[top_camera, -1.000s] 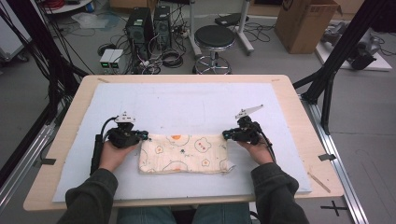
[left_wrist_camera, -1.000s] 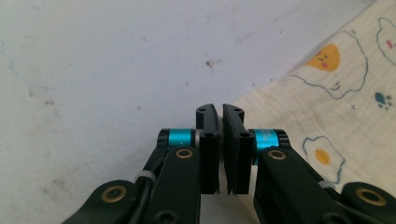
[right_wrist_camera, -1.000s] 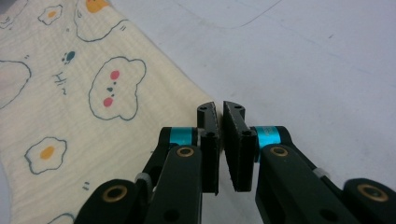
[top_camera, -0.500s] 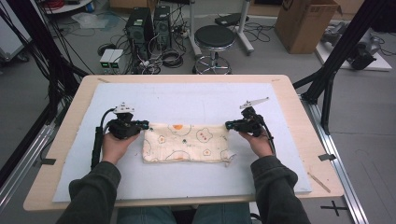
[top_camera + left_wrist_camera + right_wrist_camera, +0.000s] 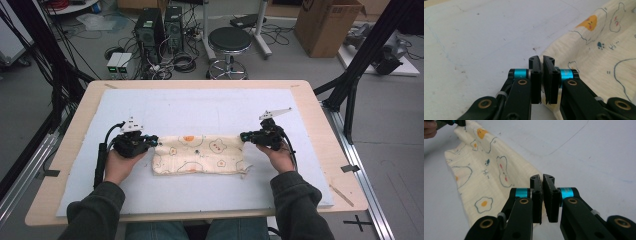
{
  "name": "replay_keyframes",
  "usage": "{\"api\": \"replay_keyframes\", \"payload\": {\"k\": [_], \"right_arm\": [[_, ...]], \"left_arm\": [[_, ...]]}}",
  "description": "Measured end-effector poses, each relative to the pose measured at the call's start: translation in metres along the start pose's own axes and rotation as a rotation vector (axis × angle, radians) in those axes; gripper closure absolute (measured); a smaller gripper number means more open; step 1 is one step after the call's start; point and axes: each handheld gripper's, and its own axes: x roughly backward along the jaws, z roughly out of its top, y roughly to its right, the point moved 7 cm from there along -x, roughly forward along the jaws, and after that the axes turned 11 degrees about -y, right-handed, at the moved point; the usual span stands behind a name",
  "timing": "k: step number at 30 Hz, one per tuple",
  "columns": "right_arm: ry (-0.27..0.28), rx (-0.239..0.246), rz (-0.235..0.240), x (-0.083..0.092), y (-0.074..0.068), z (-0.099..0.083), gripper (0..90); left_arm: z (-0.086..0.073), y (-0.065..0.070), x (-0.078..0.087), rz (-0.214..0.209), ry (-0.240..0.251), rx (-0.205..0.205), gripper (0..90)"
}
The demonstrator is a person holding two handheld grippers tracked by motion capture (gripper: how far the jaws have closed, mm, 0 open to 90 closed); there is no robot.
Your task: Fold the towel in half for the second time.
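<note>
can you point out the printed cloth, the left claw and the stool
printed cloth [image 5: 200,156], high view, middle of its folded top face
left claw [image 5: 152,140], high view, tips pinching the cloth's corner
stool [image 5: 229,39], high view, middle of its black seat

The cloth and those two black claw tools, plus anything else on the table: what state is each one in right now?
Cloth: folded into a long strip, lying on the mat, far corners pinched at each end.
Left gripper: shut on the cloth's left corner.
Right gripper: shut on the cloth's right corner.
White mat: flat on the table, faintly marked and stained.
Stool: upright on the floor beyond the table.
</note>
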Motion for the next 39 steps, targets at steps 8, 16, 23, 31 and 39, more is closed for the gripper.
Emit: {"api": "replay_keyframes", "payload": {"k": [8,16,23,31,39], "right_arm": [[0.001,0.016,0.013,0.005,-0.008,-0.009,85.8],[0.014,0.046,0.029,0.011,-0.021,-0.017,85.8],[-0.002,0.072,0.045,0.013,-0.033,-0.026,85.8],[-0.042,0.076,0.054,0.012,-0.036,-0.041,85.8],[-0.062,0.101,0.064,0.013,-0.048,-0.054,85.8]], "left_arm": [[-0.004,0.009,0.007,-0.023,0.039,-0.045,84.7],[-0.003,0.018,0.012,-0.059,0.06,-0.1,84.5],[-0.014,0.024,0.019,-0.073,0.053,-0.155,84.1],[-0.03,0.033,0.021,-0.094,0.024,-0.215,83.9],[-0.041,0.05,0.019,-0.089,-0.047,-0.327,83.9]]}}
